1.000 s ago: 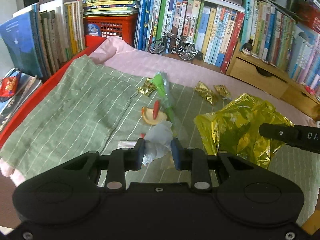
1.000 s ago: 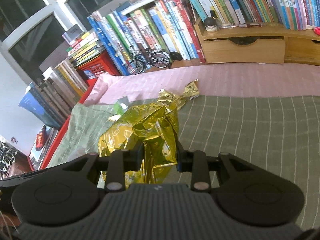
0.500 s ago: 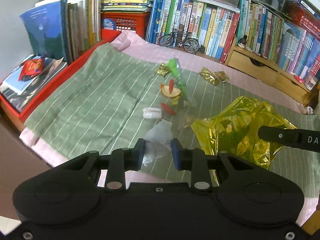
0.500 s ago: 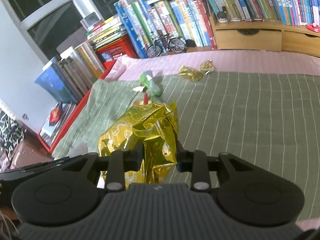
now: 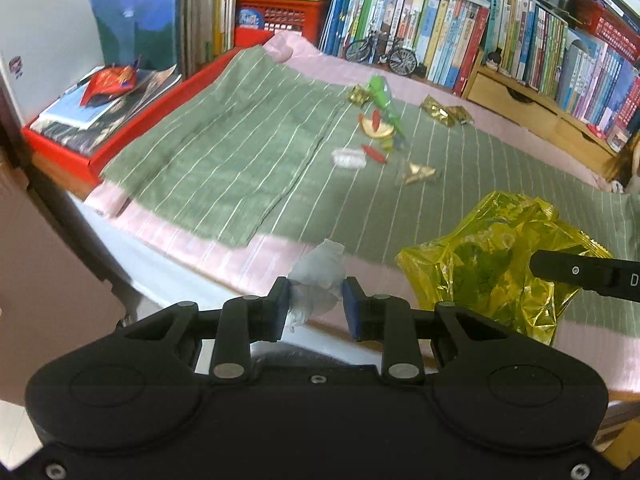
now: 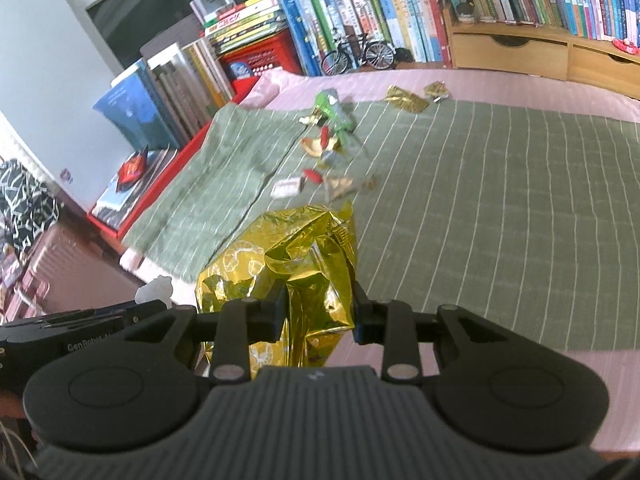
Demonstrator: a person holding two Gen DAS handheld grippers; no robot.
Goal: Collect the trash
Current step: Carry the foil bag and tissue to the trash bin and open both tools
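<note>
Left claw (image 5: 314, 305) clenches a white wad (image 5: 318, 280); right claw (image 6: 316, 314) grips the gold bag (image 6: 288, 264), scraps (image 5: 376, 136) strewn on the green cloth (image 5: 224, 152).

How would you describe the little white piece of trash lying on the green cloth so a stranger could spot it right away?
Start at the green striped cloth spread over the table. Near its middle lies a scatter of litter below the green wrapper. The white wrapper sits at the scatter's left edge beside a red scrap; it is the only white piece there.
</note>
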